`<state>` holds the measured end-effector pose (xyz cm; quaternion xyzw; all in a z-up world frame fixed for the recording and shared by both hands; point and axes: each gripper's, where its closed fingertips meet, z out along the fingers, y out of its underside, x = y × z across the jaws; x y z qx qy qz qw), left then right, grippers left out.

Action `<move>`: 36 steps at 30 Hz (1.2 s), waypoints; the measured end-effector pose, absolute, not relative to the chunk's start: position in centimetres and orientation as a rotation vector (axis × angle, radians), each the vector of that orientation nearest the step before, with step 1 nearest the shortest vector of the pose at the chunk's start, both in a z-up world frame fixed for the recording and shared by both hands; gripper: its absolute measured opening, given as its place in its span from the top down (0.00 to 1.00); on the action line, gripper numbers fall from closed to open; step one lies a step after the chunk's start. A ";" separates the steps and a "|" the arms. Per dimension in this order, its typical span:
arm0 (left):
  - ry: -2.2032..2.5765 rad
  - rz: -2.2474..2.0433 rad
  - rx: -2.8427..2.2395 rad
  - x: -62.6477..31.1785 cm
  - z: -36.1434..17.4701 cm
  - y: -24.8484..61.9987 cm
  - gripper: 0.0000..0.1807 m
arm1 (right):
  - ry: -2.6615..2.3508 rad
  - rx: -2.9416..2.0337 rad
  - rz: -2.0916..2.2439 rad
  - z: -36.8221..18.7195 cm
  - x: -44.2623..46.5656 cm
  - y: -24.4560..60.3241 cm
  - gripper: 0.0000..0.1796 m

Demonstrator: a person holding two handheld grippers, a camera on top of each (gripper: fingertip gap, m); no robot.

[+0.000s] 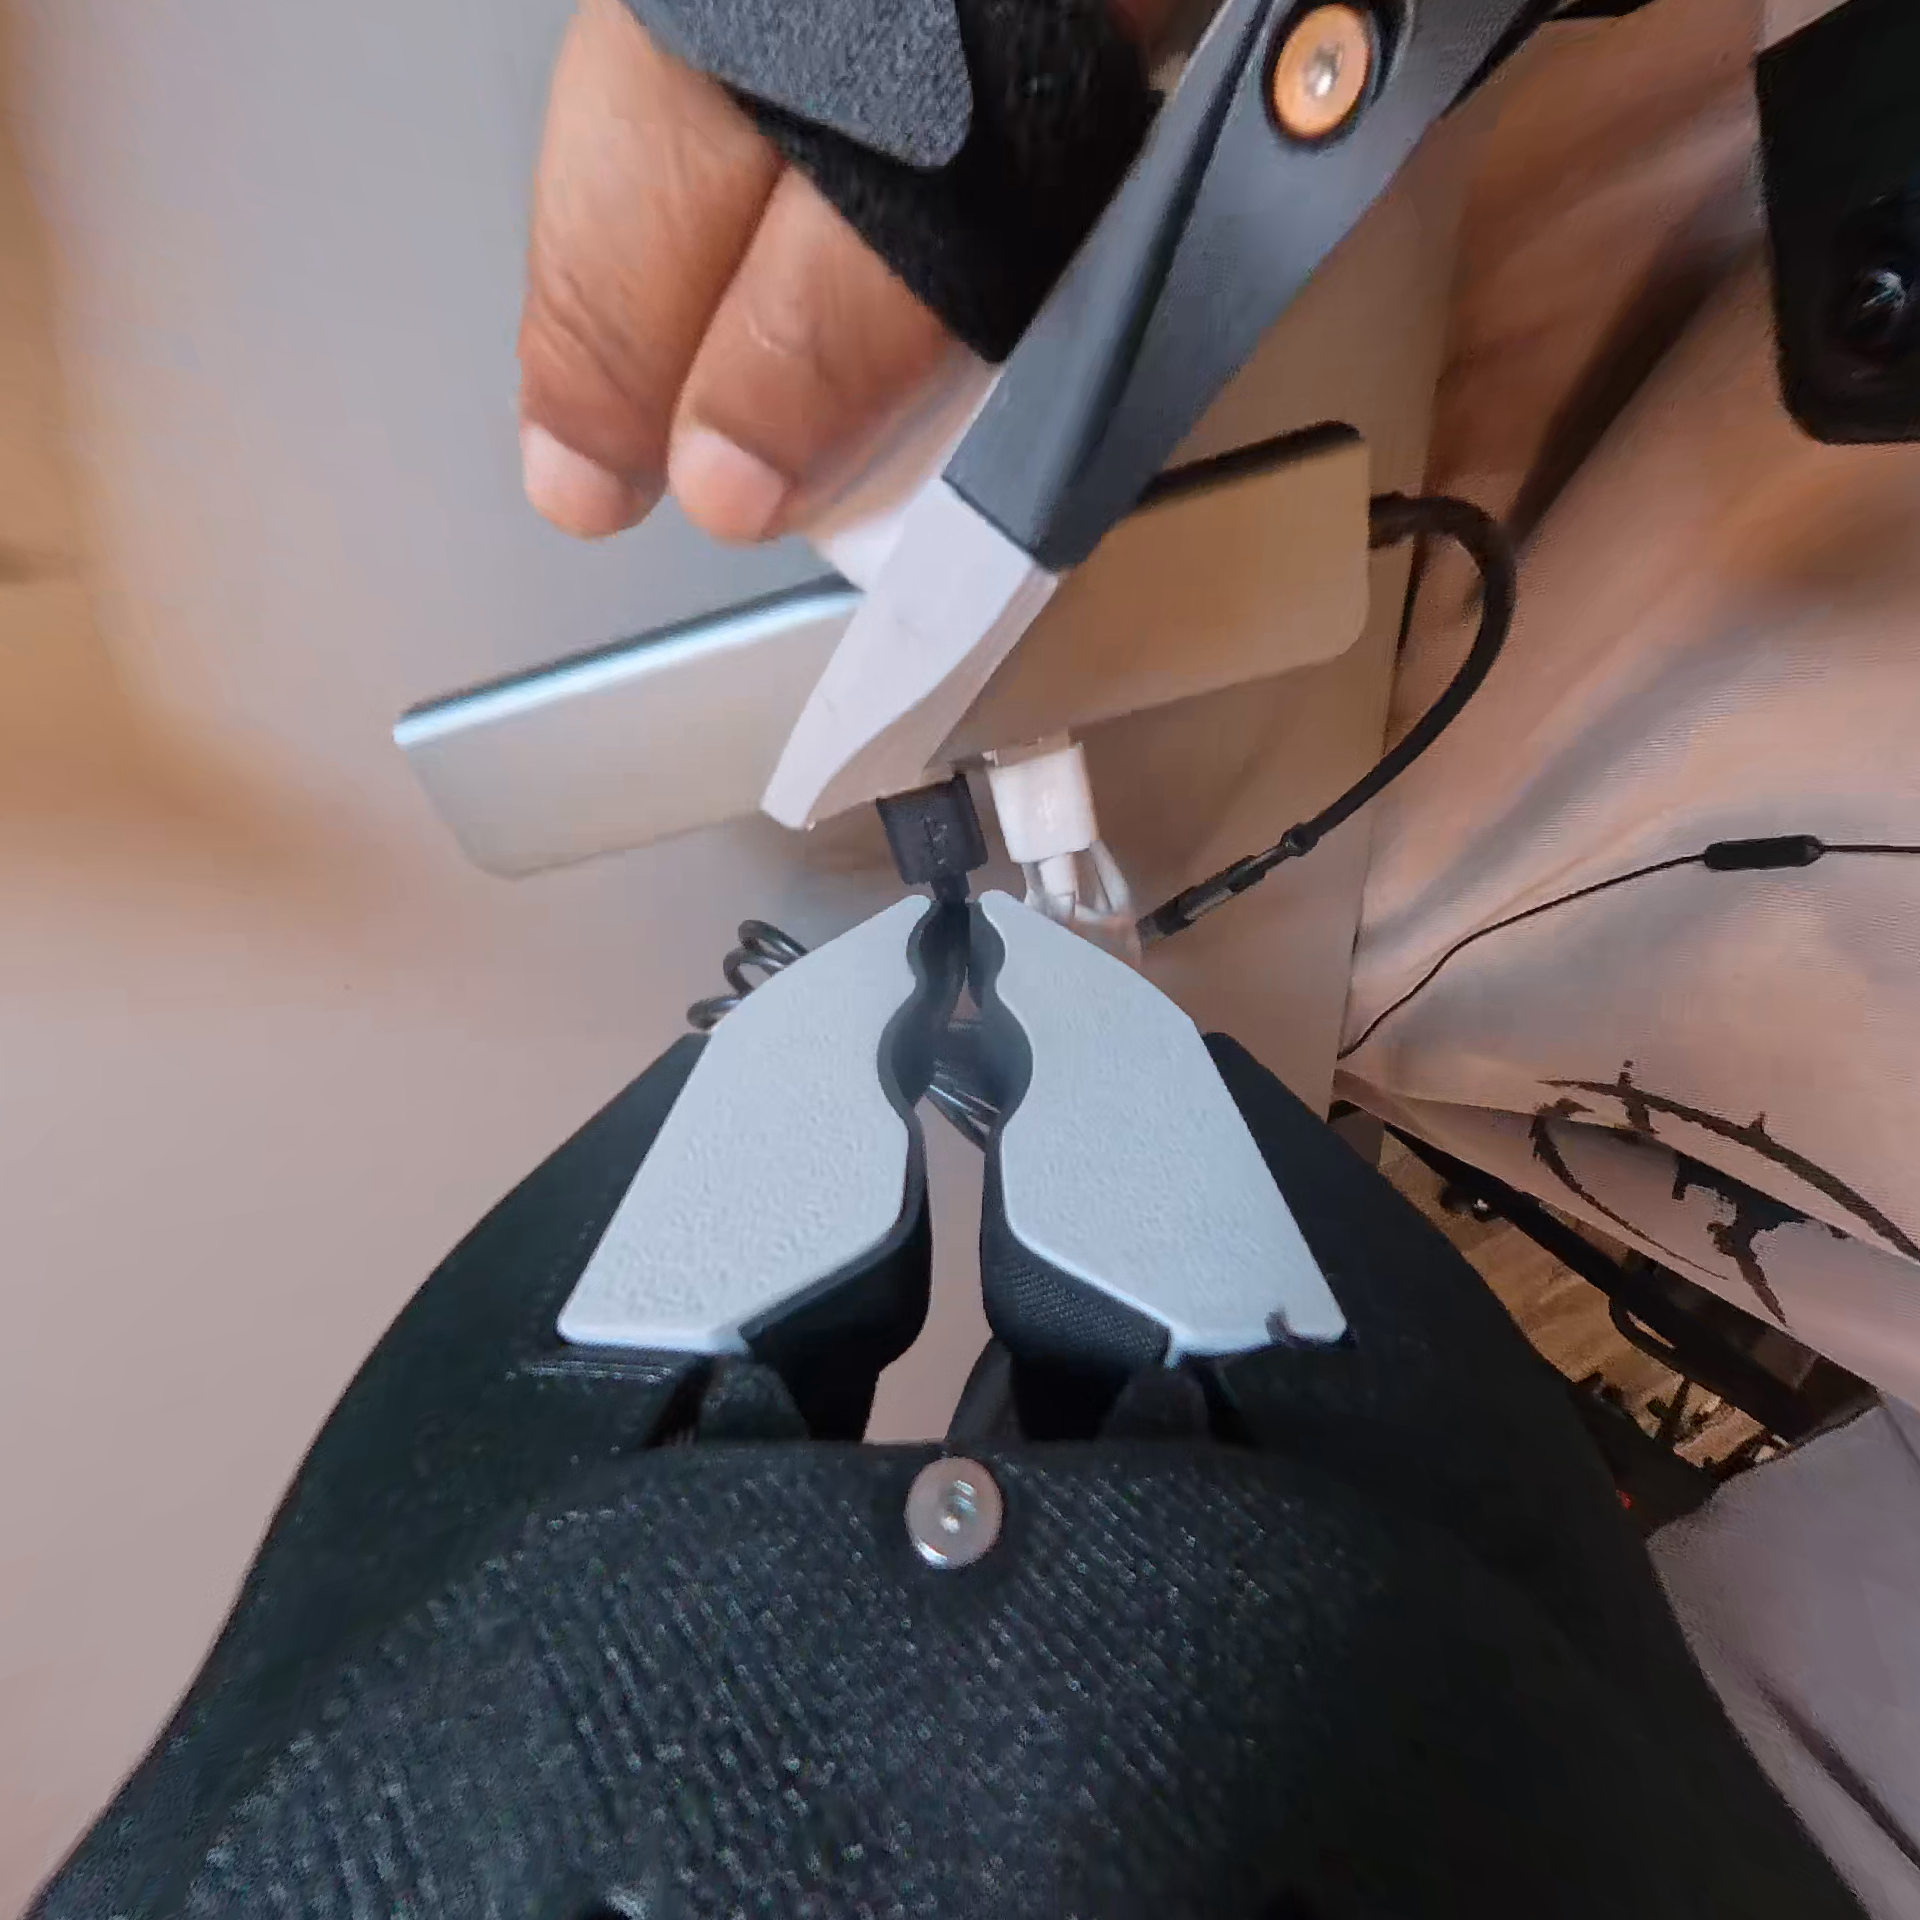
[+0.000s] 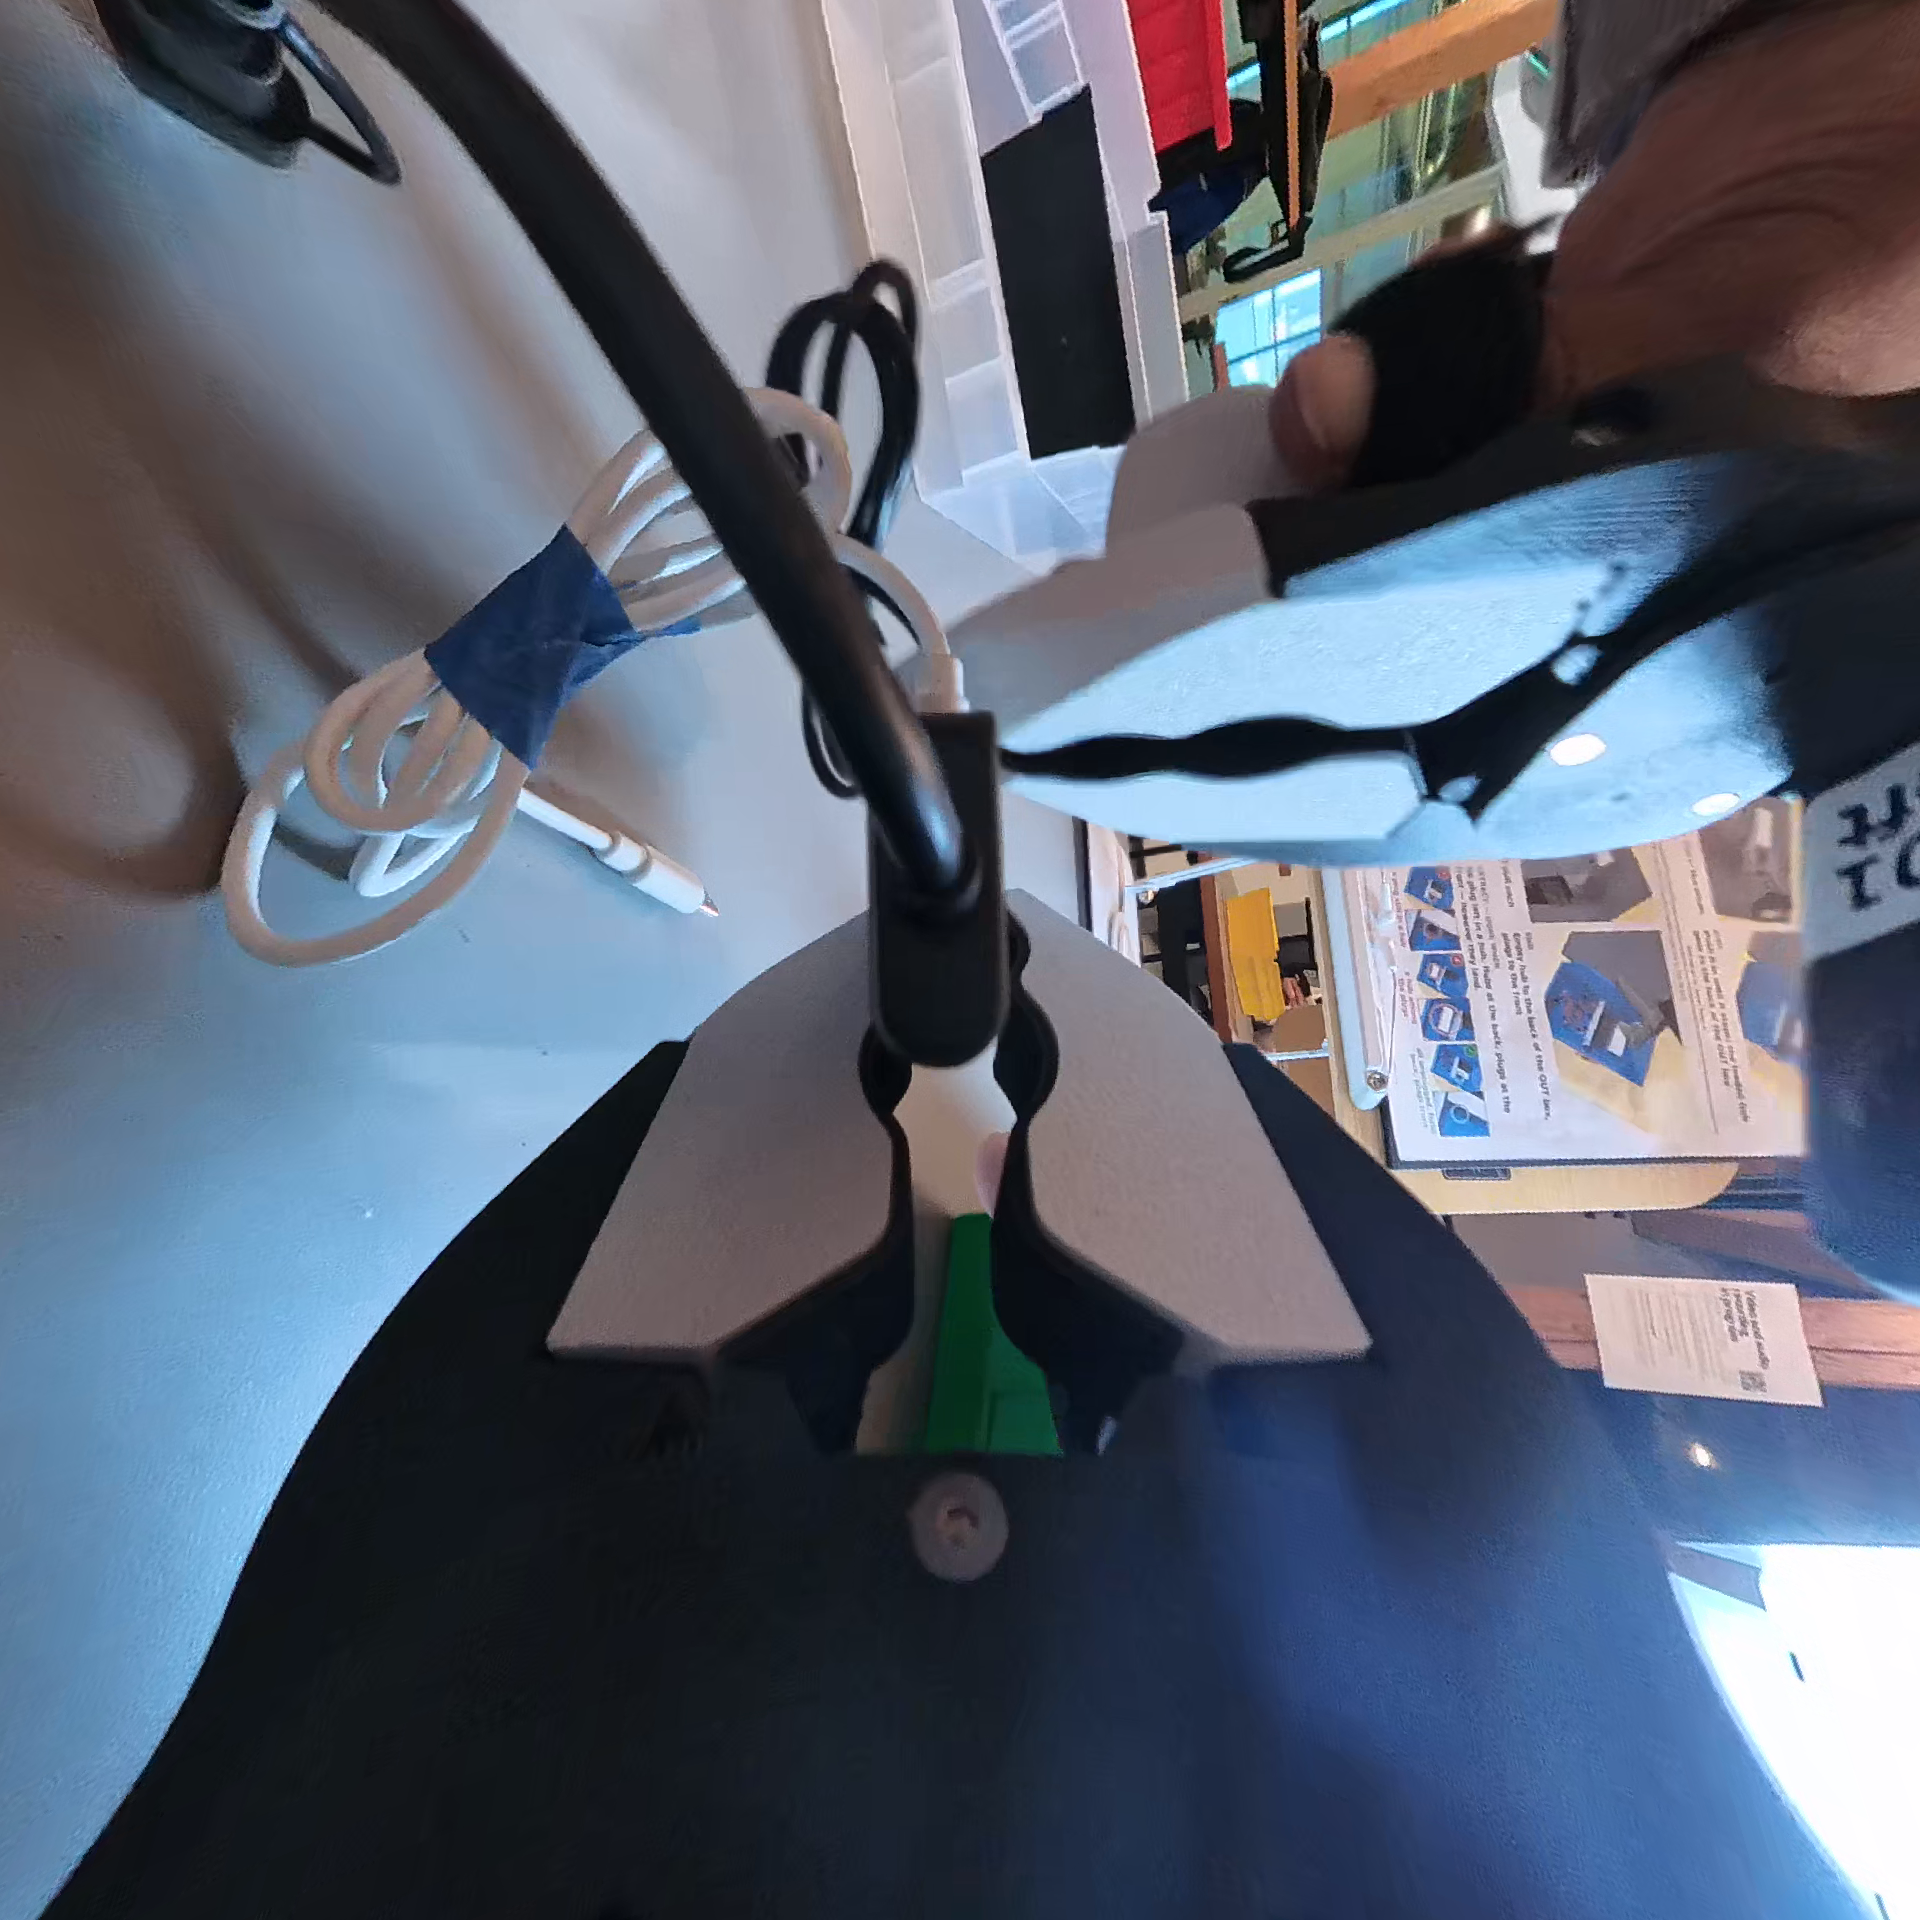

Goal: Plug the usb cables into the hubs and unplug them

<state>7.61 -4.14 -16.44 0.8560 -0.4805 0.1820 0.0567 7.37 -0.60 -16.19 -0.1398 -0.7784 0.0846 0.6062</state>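
The left gripper [image 1: 951, 914] is pinching the thin black cable [image 1: 948, 940] right below its plug [image 1: 928, 831], seated in the silver hub [image 1: 623, 727]. The right gripper [image 2: 940, 997], reaching down from above, is clamping the hub's end.

The silver hub [image 1: 623, 748] hangs tilted in the air, with a black USB plug [image 1: 928, 831] and a white plug [image 1: 1044, 805] seated side by side in its edge.
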 end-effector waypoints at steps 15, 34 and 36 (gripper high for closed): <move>-1.387 1.067 2.868 8.5 -15.6 -3.7 0.98 | -1.775 -0.437 0.284 -14.8 8.0 0.1 0.88; -0.999 1.279 4.182 -3.4 -7.2 -3.3 0.76 | -1.647 -1.237 0.050 1.7 11.6 24.6 0.93; -0.896 1.231 4.216 -4.0 -9.5 -3.2 0.81 | -1.634 -1.360 -0.183 0.6 11.5 29.5 0.93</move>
